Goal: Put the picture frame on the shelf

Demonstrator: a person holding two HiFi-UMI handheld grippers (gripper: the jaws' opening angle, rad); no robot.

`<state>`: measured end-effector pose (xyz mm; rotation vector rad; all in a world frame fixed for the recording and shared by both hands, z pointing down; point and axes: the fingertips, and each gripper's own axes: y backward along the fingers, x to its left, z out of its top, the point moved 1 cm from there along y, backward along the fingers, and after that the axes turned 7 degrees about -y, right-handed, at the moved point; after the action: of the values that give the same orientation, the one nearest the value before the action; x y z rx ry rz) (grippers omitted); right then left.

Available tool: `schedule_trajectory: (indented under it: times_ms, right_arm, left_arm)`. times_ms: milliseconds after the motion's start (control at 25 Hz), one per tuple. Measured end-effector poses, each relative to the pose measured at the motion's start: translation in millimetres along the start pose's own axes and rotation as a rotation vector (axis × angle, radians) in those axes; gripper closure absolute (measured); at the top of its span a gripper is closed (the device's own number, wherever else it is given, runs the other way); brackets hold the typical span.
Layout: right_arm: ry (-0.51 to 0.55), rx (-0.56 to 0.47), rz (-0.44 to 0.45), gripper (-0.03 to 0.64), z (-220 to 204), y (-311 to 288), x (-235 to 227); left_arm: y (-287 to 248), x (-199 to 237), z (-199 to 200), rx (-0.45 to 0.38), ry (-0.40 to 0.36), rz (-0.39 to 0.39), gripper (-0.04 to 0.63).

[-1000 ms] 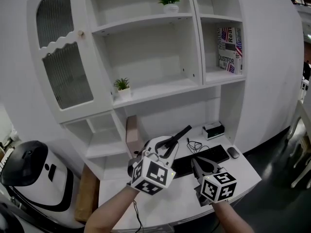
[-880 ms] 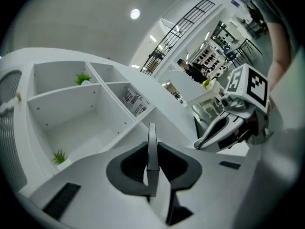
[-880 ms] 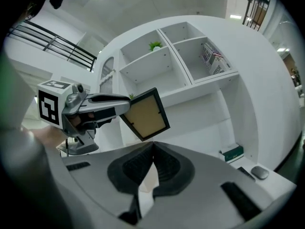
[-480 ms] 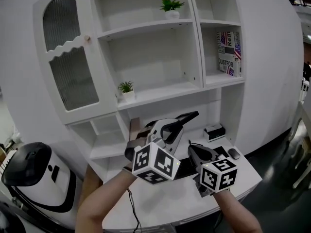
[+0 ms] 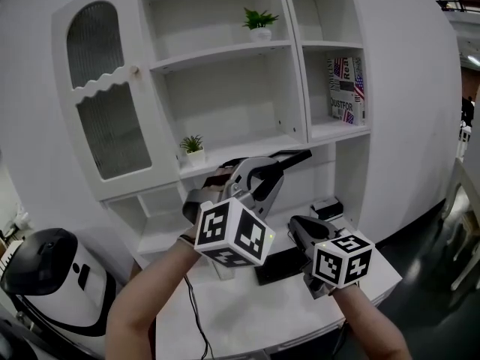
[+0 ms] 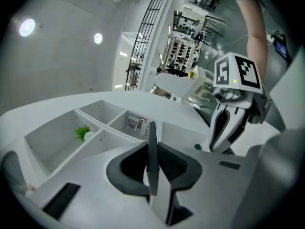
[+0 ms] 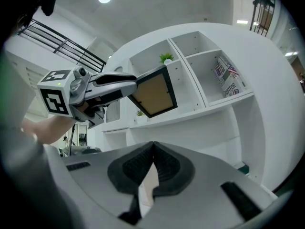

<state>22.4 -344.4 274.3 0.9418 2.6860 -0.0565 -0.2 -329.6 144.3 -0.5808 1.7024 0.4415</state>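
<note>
**Status: frame held clear of the shelf, right gripper idle**

1. Left gripper (image 6: 151,147): I read its jaws as nearly closed and clamped on the frame (image 7: 152,94). In the left gripper view the frame stands edge-on between the two dark pads, which press on it from either side. The gripper points roughly level toward the shelf unit (image 5: 225,49).

2. Frame: it is in the air in front of the shelf unit and rests on no board. In the right gripper view it shows a brown panel inside a black border. It is tilted, with one corner low, and overlaps the middle open compartment. In the head view it appears as a dark bar level with the lower shelf edge, to the right of the small plant (image 5: 192,143). I cannot tell whether it touches that edge.

3. Right gripper (image 7: 152,147): its pads meet at the tips and I see nothing between them. It sits lower than the left gripper, above the desk (image 5: 247,313), and holds nothing.

4. Surroundings: a second plant (image 5: 259,19) stands on the upper shelf. A book (image 5: 345,88) leans in the right-hand compartment.
</note>
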Motion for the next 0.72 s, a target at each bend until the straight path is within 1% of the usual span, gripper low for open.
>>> schedule_trajectory:
  times_ms: [160, 360, 560, 720]
  right_arm:
    - [0.011, -0.002, -0.011, 0.617, 8.5, 2.0, -4.8]
    - [0.009, -0.015, -0.008, 0.616, 24.2, 0.8, -8.4]
    - [0.028, -0.018, -0.008, 0.617, 37.1, -4.2, -17.0]
    - [0.031, -0.005, -0.012, 0.617, 36.2, -10.7, -25.3]
  left_arm:
    - [-8.1, 11.5, 3.8, -0.012, -0.055, 0.012, 0.531]
    - [-20.4, 16.8, 7.5, -0.049, -0.117, 0.029, 0.531]
    - [-41.5, 10.7, 0.2, -0.057, -0.166, 0.027, 0.531]
    - [-58.7, 0.3, -13.3, -0.056, -0.207, 0.013, 0.531]
